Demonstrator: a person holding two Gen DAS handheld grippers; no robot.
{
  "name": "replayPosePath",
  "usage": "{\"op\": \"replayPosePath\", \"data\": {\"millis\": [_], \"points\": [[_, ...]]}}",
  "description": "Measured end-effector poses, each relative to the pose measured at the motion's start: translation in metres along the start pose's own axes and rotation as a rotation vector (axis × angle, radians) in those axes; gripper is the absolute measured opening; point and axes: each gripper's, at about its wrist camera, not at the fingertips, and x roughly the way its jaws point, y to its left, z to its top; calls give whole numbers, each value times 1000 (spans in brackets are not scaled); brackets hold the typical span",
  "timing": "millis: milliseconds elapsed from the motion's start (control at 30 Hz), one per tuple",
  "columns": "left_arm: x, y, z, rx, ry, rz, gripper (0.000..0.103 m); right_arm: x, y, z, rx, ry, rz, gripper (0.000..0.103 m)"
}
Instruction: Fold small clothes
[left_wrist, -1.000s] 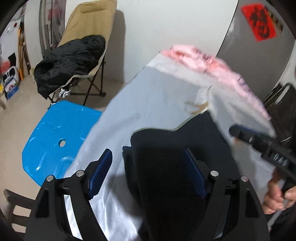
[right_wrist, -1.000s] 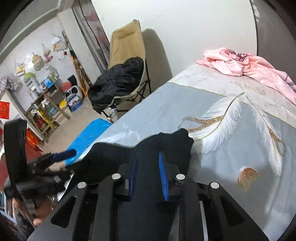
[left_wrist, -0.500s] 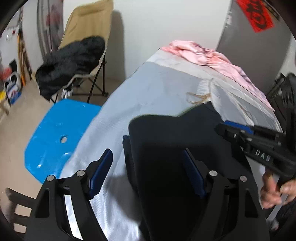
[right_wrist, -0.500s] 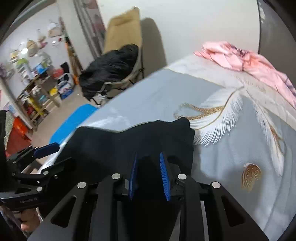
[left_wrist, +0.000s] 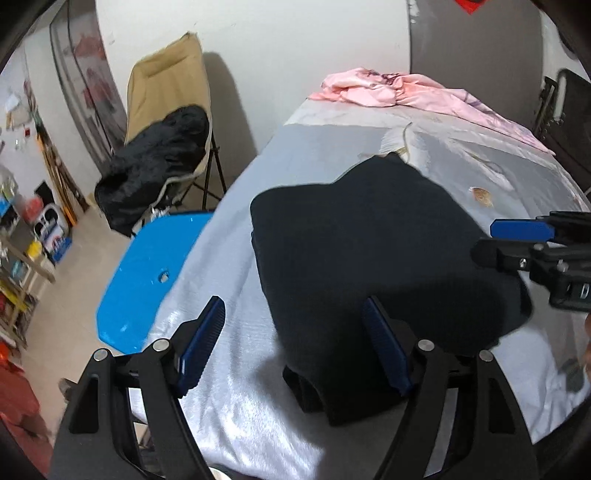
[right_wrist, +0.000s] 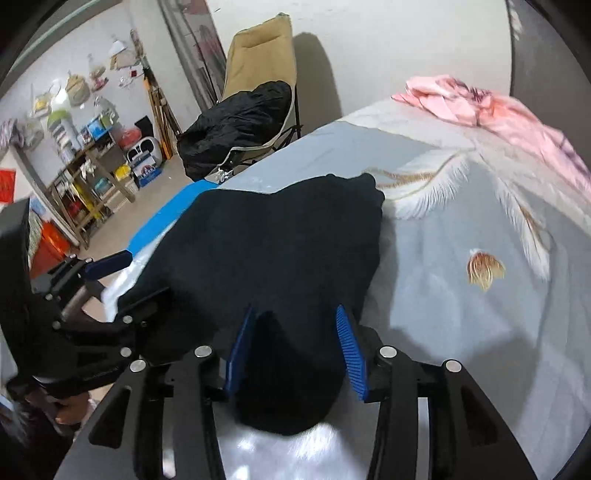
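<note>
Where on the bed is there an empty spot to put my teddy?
Bare sheet lies between the black garment and the pink cloth, around the feather print. Another strip runs between the garment and the blue stool. Near both tongs it is crowded.

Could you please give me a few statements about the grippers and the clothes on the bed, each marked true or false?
1. The black garment lies on the grey bedspread. True.
2. The left gripper is clamped shut on the garment. False: its jaws stand wide apart, one finger over bare bedspread.
3. The right gripper has its jaws open, with black cloth between the fingers. True.
4. The pink cloth lies on top of the black garment. False: it sits apart, at the far end of the bed.
5. A blue stool stands beside the bed. True.
</note>
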Motion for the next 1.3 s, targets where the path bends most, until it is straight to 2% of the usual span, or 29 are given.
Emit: {"op": "replayPosePath", "data": {"millis": [267, 500, 533, 600, 733, 833, 1000, 1167, 1300], "points": [[-43, -7, -1, 46, -49, 33, 75, -46, -14, -24, 77, -6, 17, 51], [-76, -15, -1, 84, -84, 49, 75, -81, -8, -33, 77, -43, 28, 54], [-78, -15, -1, 84, -84, 51, 76, -86, -7, -34, 76, -46, 29, 56], [-86, -14, 0, 74, -75, 47, 87, -97, -3, -35, 79, -54, 23, 63], [-102, -14, -1, 77, -67, 46, 91, -115, 1, -39, 85, -67, 36, 79], [-111, -12, -3, 55, -39, 19, 94, -117, 3, -44, 96, -41, 8, 88], [-116, -5, -7, -11, 33, -24, 96, -110, -5, -53, 146, 7, -47, 90], [-125, -5, -10, -25, 23, -30, 96, -110, -1, -56, 137, 3, -56, 91], [-127, -14, -12, 12, 12, -16, 96, -109, 3, -57, 121, 7, -56, 91]]}}
